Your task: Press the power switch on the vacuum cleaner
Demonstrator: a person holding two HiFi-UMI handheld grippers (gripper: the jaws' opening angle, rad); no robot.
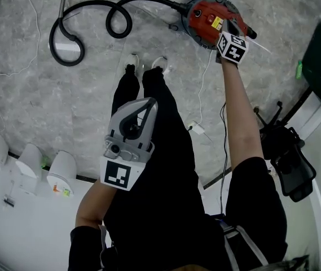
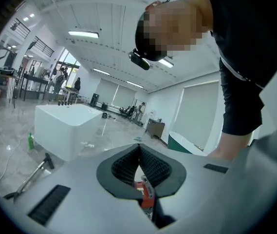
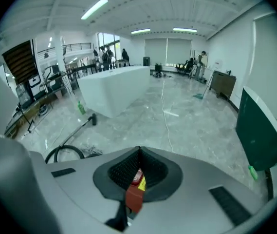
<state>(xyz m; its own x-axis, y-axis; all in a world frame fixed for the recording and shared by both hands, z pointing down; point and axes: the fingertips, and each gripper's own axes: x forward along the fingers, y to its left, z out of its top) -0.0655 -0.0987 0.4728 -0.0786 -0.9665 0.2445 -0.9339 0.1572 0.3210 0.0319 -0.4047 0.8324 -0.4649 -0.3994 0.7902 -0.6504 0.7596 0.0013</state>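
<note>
**A:** Your right gripper point(image 3: 139, 150) is stretched out low over the vacuum cleaner point(image 1: 208, 16). Its jaws are pressed together, the tips meet, and there's nothing clamped between them.

**B:** Just past those closed tips, your gripper's camera shows the machine's red body and a yellow label point(image 3: 142, 182). I can't tell from here whether your tips actually touch the casing.

**A:** The vacuum sits on the grey marble floor point(image 1: 30, 100), just ahead of your shoes point(image 1: 133, 61) and off to your right. Its black hose point(image 1: 84, 27) loops away to your left.

**B:** Your left gripper point(image 2: 139, 146) is up by your waist, well apart from the machine. Its jaws are also together and it's holding nothing.
</note>
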